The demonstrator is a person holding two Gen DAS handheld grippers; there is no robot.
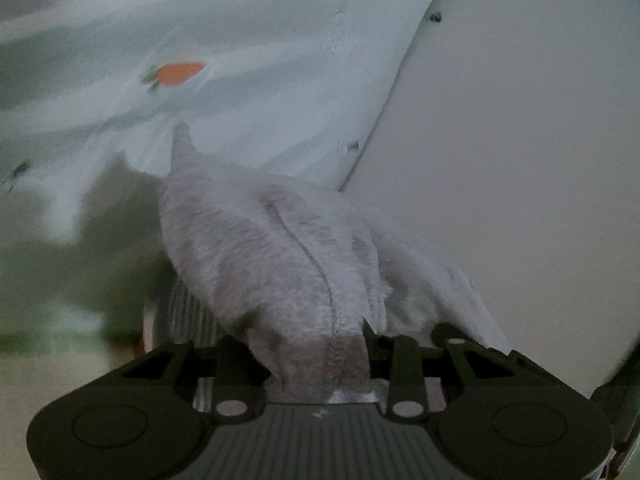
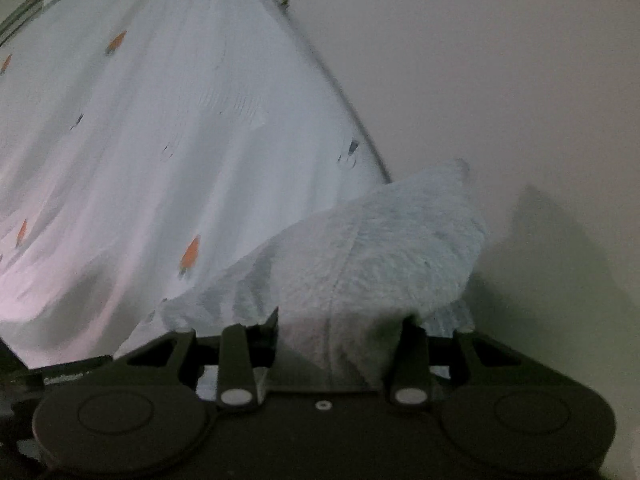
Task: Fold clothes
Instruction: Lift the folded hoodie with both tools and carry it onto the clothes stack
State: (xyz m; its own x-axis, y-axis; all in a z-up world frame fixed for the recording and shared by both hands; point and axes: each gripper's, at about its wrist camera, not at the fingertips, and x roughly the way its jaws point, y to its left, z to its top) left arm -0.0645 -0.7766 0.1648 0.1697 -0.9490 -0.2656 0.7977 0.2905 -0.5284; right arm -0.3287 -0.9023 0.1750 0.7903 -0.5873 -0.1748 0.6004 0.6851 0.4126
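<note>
While both grippers sit low in their own views, each has grey cloth bunched between its fingers. L gripper: jaws closed on a wad of the grey garment — a fuzzy, heathered knit w/ a stitched seam running up the middle of the bunch. Fabric rises out of the jaws and ends in a pointed tip up-left, draping over the fingers on both sides; a paler fold lies to the right of the seam.

R gripper: jaws likewise clamped on the grey garment, w/ a seam running straight up from the pinch. Cloth mounds up and to the right, peaking near the wall.

Behind the garment in both views is a white sheet w/ small orange carrot prints — one carrot shows clearly in the L view, another just left of the garment in the R view. Sheet is wrinkled, long soft folds. Its edge runs diagonally against a plain pale wall. Garment's shadow falls on the sheet at left in the L view and on the wall at right in the R view.

Both pics are blurred, so finer detail of the knit can't be made out.
</note>
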